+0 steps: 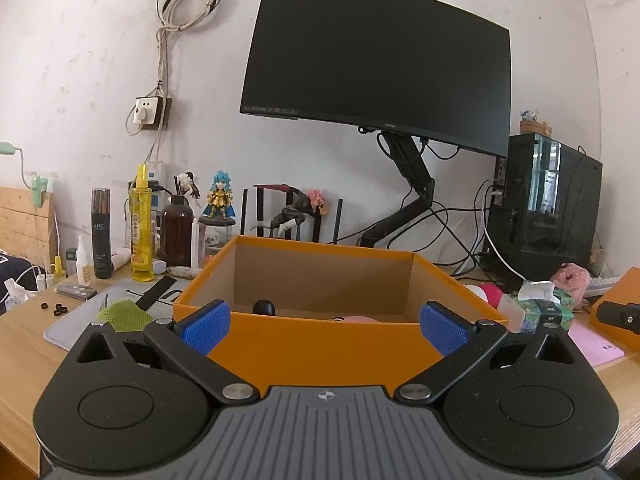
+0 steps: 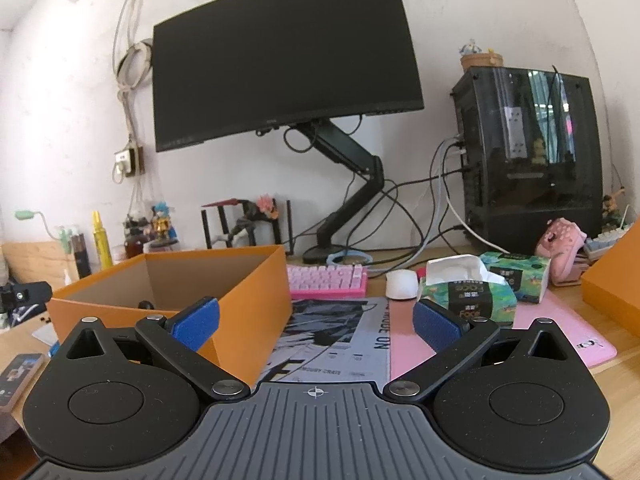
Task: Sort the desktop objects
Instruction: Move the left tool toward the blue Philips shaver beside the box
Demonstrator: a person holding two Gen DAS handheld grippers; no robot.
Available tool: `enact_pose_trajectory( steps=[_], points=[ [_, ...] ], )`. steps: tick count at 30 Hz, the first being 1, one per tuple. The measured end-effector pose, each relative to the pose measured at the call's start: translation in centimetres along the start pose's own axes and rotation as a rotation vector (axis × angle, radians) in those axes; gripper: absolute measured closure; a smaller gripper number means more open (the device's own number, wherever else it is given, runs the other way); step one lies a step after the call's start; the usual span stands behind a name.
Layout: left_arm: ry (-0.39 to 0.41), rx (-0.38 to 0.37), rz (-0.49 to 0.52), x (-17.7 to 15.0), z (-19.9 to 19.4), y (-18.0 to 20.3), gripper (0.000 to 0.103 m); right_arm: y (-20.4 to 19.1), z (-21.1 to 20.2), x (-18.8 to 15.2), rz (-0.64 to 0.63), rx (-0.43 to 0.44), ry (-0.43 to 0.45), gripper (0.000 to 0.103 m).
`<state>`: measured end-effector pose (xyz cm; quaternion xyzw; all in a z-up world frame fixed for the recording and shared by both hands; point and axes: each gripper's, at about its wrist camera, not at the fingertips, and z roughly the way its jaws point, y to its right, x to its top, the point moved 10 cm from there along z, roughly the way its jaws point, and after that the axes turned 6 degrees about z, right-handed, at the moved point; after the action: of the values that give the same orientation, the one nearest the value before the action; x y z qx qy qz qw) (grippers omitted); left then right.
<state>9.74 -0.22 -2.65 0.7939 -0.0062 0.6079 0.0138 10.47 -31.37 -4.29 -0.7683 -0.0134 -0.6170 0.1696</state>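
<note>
We see the left gripper (image 1: 324, 326) with its blue pads (image 1: 205, 326) spread wide and nothing between them, held level in front of the orange box (image 1: 320, 344), whose near wall fills the gap between the fingers. Inside the box sit a round black object (image 1: 264, 306) and something pink (image 1: 358, 319) low against the near wall; we cannot tell what either one is. The right gripper (image 2: 316, 326) is likewise spread and empty, hovering above the printed desk mat (image 2: 336, 344), where we read "MADE ON" running sideways and what looks like "ARMOURY CRATE" in small type. Just past its right pad lies a green tissue pack (image 2: 468, 298) marked "Face", with a second tissue pack (image 2: 516, 270) behind it, a white mouse (image 2: 401, 285) and a pink keyboard (image 2: 327, 281) beside the box. Farther left on the counter (image 1: 24, 336), a dark bottle (image 1: 101, 236) reads "AHC", next to a yellow bottle (image 1: 142, 232) whose red lettering is too small to read. A pink mat (image 2: 560, 332) lies under the tissue packs, with small dark lettering at its corner that we cannot make out. Behind everything hangs a dark monitor (image 1: 376, 64) on an arm, and a black computer case (image 2: 528, 152) stands to the right.
</note>
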Motion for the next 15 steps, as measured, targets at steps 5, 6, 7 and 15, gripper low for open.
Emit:
enact_pose_trajectory(
  steps=[5,6,7,15],
  points=[
    [-0.004,0.0,-0.005,-0.2,0.6,-0.5,0.0,0.1,-0.1,0.0,0.009,0.009,0.004,0.0],
    [-0.005,0.001,-0.006,-0.2,0.7,-0.6,0.0,0.1,-0.1,0.0,0.011,0.011,0.004,0.0],
    [-0.006,0.001,-0.007,-0.2,0.8,-0.6,0.0,0.1,-0.2,0.0,0.013,0.013,0.003,0.0],
    [0.005,0.035,-0.003,-0.2,0.2,-2.0,0.0,-0.1,0.0,0.0,0.022,0.023,-0.005,0.0]
  ],
)
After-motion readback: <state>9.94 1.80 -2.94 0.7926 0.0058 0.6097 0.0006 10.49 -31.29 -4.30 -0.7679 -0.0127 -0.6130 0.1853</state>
